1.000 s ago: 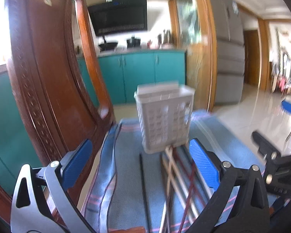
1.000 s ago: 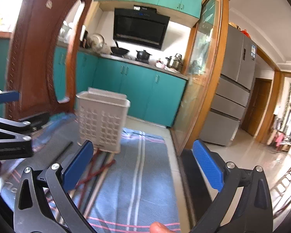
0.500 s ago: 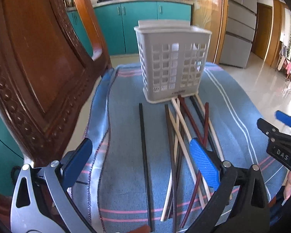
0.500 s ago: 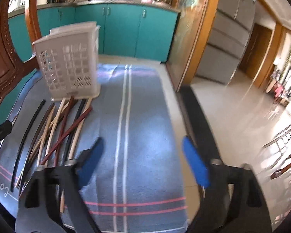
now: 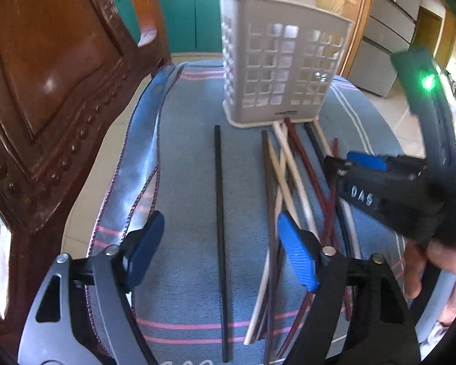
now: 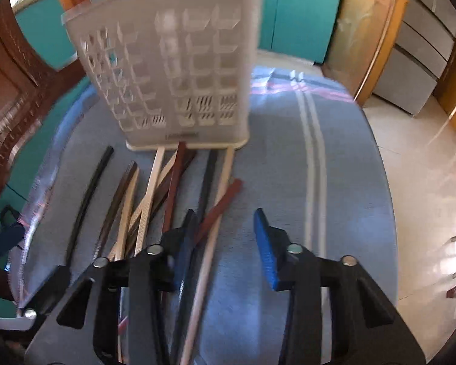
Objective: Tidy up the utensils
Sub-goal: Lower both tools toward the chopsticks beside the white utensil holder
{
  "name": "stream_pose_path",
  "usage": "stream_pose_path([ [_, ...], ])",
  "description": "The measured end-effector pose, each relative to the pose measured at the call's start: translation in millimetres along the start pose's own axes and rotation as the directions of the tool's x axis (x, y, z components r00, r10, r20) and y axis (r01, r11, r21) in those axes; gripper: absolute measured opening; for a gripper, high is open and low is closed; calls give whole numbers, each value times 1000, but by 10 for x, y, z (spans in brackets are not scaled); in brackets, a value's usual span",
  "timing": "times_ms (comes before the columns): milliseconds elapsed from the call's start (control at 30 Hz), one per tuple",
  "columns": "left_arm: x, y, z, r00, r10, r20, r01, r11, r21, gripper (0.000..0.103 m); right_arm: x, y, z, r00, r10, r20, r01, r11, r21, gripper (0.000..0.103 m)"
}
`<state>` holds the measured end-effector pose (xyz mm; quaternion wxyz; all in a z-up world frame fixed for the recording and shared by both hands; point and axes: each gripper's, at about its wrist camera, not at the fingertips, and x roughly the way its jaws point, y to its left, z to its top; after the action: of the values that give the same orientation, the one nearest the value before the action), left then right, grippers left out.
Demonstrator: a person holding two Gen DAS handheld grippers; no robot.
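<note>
Presently one basket [image 5: 276,70], upright; roughly ten chopsticks [image 5: 284,182], long axes toward it. Left gripper [image 5: 220,252] straddles the lone black chopstick [image 5: 219,213], closing; right gripper [image 6: 225,243] narrowing, gripping nothing.

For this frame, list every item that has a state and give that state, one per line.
White perforated plastic basket: upright on the cloth, no chopsticks visible inside.
Single black chopstick: flat, apart from the pile.
Mixed pile of brown, red and pale chopsticks: flat, crossing, ends at the basket's base.
Blue striped cloth: spread out, left edge rumpled.
Left tongs: closing, black chopstick between, untouched.
Right tongs: closing over a pale chopstick, nothing gripped.
</note>
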<state>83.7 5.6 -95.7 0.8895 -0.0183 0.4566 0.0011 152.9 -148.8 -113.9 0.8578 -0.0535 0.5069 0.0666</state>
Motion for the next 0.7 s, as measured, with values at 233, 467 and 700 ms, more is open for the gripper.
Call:
stream_pose_path([
  [233, 117, 27, 23, 1000, 2, -25, -2, 1000, -6, 75, -19, 37, -62, 1000, 0, -9, -1, 1000, -20, 15],
  [467, 247, 84, 78, 998, -53, -42, 51, 998, -47, 75, -182, -364, -144, 999, 25, -24, -22, 994, 106, 13],
  [700, 386, -39, 141, 990, -130, -61, 127, 991, -45, 65, -321, -762, -189, 997, 72, -16, -66, 964, 256, 16],
])
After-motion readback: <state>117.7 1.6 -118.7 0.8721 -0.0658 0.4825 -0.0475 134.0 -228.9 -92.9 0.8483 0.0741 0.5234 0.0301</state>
